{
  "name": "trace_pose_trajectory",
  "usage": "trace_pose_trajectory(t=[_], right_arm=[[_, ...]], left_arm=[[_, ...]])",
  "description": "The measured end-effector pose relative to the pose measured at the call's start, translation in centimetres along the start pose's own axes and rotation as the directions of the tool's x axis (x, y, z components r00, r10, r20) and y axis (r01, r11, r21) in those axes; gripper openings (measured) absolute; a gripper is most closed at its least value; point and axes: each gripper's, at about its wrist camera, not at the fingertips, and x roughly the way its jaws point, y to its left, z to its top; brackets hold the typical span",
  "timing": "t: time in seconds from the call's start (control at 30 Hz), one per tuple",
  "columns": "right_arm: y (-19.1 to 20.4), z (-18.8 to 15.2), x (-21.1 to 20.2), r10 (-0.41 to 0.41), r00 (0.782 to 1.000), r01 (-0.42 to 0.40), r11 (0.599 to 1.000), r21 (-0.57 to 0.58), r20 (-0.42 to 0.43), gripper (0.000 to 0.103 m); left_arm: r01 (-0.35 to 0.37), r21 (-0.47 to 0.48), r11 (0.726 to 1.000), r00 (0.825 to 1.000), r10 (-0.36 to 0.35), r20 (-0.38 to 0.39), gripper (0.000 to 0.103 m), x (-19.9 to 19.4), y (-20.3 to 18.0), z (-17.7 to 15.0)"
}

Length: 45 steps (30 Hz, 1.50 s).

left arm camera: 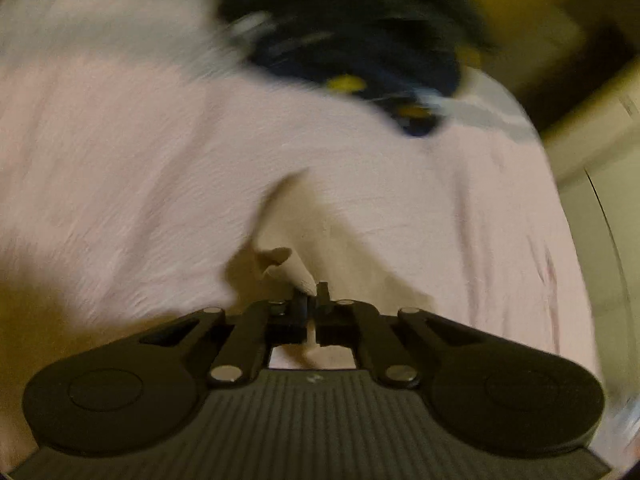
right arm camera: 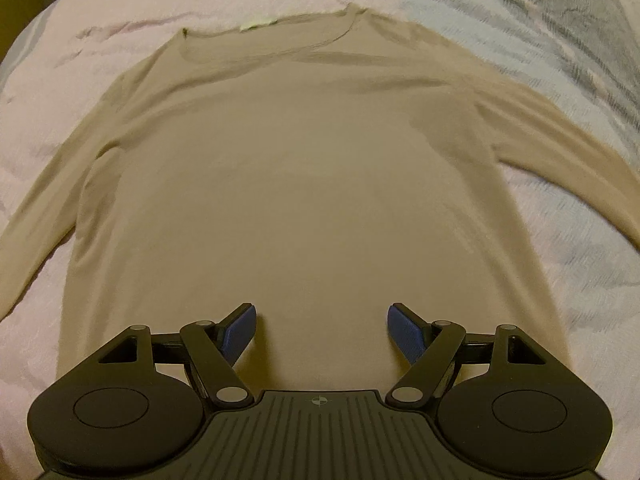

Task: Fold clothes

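The tan shirt lies flat on the bed, neck at 12 o'clock. The right gripper is wide apart over its hem. The left gripper pinches a corner of cloth.

Your left view is motion-blurred: a dark heap at the bed's far edge is unreadable. The shirt's sleeve ends run off-frame.

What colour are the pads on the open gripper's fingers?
Blue pads against black arms, clearest in the right wrist view, above the beige long-sleeved shirt.
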Motion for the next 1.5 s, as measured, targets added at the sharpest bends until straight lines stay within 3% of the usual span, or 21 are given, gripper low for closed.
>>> trace_pose_trajectory(t=[0.1, 0.17, 0.2, 0.3, 0.37, 0.4, 0.47, 0.53, 0.63, 0.73, 0.8, 0.87, 0.9, 0.97, 1.13, 1.2, 1.37, 1.5], right_arm=[[-2.4, 0.5, -0.5, -0.011, 1.0, 0.011, 1.0, 0.023, 0.017, 0.076], [-4.6, 0.9, -0.9, -0.017, 0.999, 0.015, 0.998, 0.055, 0.032, 0.076], [-5.8, 1.1, -1.1, -0.02, 0.999, 0.017, 0.997, 0.072, 0.041, 0.076], [-9.4, 1.7, -1.9, -0.036, 0.997, 0.027, 0.992, 0.126, 0.067, 0.076], [-11.5, 2.1, -2.3, -0.038, 0.996, 0.024, 0.987, 0.159, 0.086, 0.076], [-12.7, 2.2, -2.5, -0.038, 0.994, 0.02, 0.983, 0.18, 0.099, 0.076], [-14.3, 2.3, -2.7, -0.034, 0.993, 0.008, 0.976, 0.217, 0.116, 0.076], [-15.9, 2.2, -2.7, -0.006, 0.992, -0.029, 0.963, 0.267, 0.129, 0.076], [-17.3, 2.1, -2.6, 0.078, 0.985, -0.125, 0.935, 0.33, 0.154, 0.076], [-17.1, 2.0, -1.9, 0.218, 0.963, -0.263, 0.886, 0.383, 0.158, 0.076], [-16.2, 1.8, -1.3, 0.335, 0.929, -0.37, 0.833, 0.411, 0.157, 0.076], [-14.7, 1.6, -0.4, 0.457, 0.876, -0.477, 0.771, 0.423, 0.155, 0.066], [-13.7, 1.6, 0.5, 0.515, 0.845, -0.521, 0.737, 0.43, 0.14, 0.056], [-11.6, 1.5, 2.4, 0.579, 0.81, -0.553, 0.699, 0.452, 0.095, 0.051], [-8.5, 1.2, 4.3, 0.646, 0.757, -0.608, 0.639, 0.471, 0.099, 0.051], [-7.9, 1.4, 4.8, 0.644, 0.758, -0.612, 0.644, 0.46, 0.107, 0.051], [-5.7, 3.0, 5.3, 0.607, 0.789, -0.606, 0.749, 0.267, 0.09, 0.051], [-4.2, 3.5, 6.5, 0.619, 0.783, -0.617, 0.757, 0.214, 0.066, 0.049]], left_arm=[[0.086, 0.212, 0.973, 0.992, -0.102, 0.067, 0.0, -2.1, -5.6, -1.5], [0.177, 0.327, 0.928, 0.976, -0.208, 0.062, 0.0, -3.5, -9.5, -3.4], [0.227, 0.397, 0.889, 0.963, -0.267, 0.046, 0.0, -4.3, -11.7, -4.8], [0.377, 0.603, 0.703, 0.902, -0.425, -0.069, 0.0, -6.1, -17.9, -10.9], [0.468, 0.697, 0.544, 0.851, -0.489, -0.19, 0.003, -7.0, -21.6, -15.7], [0.516, 0.707, 0.484, 0.831, -0.484, -0.274, 0.007, -6.7, -22.9, -18.5], [0.588, 0.707, 0.393, 0.796, -0.437, -0.419, 0.014, -5.3, -24.2, -24.1], [0.607, 0.716, 0.345, 0.793, -0.326, -0.514, 0.015, -3.6, -24.4, -28.5], [0.607, 0.693, 0.388, 0.791, -0.213, -0.573, 0.014, -2.8, -23.4, -29.9], [0.601, 0.657, 0.455, 0.789, -0.21, -0.577, 0.02, -3.0, -21.7, -26.9], [0.577, 0.665, 0.475, 0.805, -0.19, -0.562, 0.02, -3.3, -20.8, -25.0], [0.545, 0.678, 0.493, 0.824, -0.166, -0.541, 0.019, -3.7, -19.8, -23.9], [0.529, 0.682, 0.505, 0.833, -0.155, -0.532, 0.019, -3.6, -19.4, -23.1], [0.505, 0.674, 0.539, 0.843, -0.139, -0.52, 0.019, -3.0, -18.4, -22.0], [0.496, 0.613, 0.614, 0.833, -0.137, -0.537, 0.019, -2.3, -16.7, -20.2], [0.499, 0.603, 0.622, 0.828, -0.139, -0.543, 0.019, -1.9, -16.5, -20.1], [0.512, 0.582, 0.632, 0.817, -0.148, -0.558, 0.019, -1.1, -16.1, -19.8], [0.514, 0.573, 0.638, 0.815, -0.155, -0.558, 0.019, -0.2, -16.2, -19.4]])
